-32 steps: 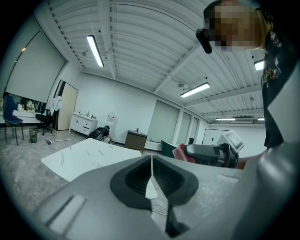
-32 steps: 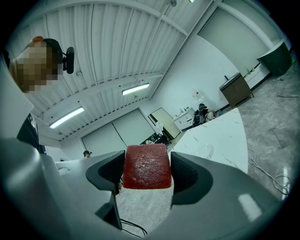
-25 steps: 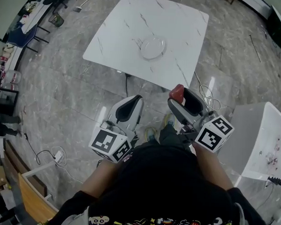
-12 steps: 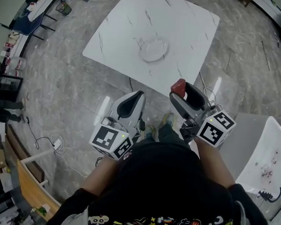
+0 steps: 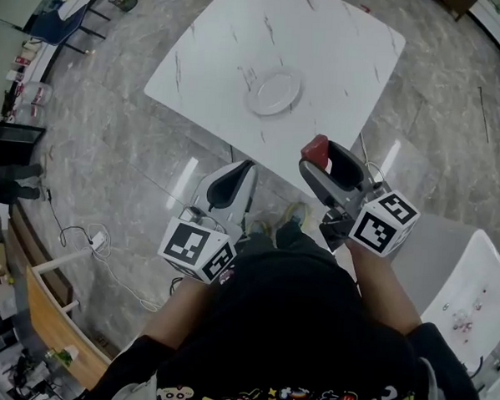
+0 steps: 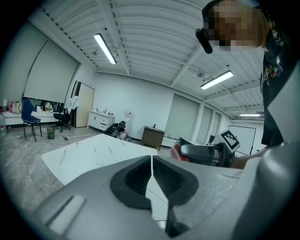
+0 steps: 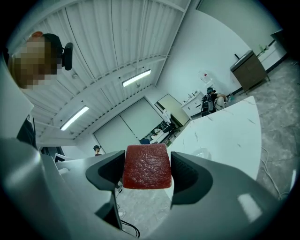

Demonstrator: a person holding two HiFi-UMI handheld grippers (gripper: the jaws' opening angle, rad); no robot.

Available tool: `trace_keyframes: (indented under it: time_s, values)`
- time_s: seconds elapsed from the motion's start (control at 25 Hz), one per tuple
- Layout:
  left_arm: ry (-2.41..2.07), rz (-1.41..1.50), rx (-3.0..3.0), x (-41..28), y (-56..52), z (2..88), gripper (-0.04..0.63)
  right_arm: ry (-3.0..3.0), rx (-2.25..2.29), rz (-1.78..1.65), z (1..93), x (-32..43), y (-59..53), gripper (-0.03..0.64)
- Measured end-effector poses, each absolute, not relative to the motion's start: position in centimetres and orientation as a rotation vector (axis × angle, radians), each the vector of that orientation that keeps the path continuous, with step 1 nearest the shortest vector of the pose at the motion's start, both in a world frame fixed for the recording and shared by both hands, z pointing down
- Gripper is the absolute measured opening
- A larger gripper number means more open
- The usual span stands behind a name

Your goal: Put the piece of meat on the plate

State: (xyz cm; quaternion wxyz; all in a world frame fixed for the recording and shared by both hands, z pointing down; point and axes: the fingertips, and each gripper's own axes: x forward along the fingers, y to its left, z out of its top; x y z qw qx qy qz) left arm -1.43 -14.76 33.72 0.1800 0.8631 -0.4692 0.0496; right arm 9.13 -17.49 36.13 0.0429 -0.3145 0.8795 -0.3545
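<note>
A dark red piece of meat is clamped between the jaws of my right gripper, shut on it; in the head view the meat shows at the gripper's tip, held over the floor just short of the table's near edge. A white plate lies near the middle of the white marble table, and it shows faintly beyond the meat as the plate. My left gripper is shut with nothing in it, held low to the left of the right one, near the table edge.
A grey stone floor surrounds the table. A white unit stands at the right. Cables lie on the floor at the left. Chairs and desks line the far left wall. A wooden bench sits at the lower left.
The view has shifted so the table and plate sit slightly closer; both grippers keep their hold and pose, the right one still carrying the meat.
</note>
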Motion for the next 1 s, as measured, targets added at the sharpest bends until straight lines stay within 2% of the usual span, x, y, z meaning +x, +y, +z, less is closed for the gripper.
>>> trace_keyframes:
  time_s: [0.6, 1.0]
  values:
    - [-1.329, 0.188, 2.378, -4.9, -20.0, 36.8, 0.000, 2.747, -1.022, -1.128, 40.1, 6.4, -24.0, 0.331]
    - [-1.198, 0.262, 2.367, -7.9, -25.5, 40.3, 0.000, 2.836, -1.196, -1.161, 46.4, 3.2, -30.4, 0.331]
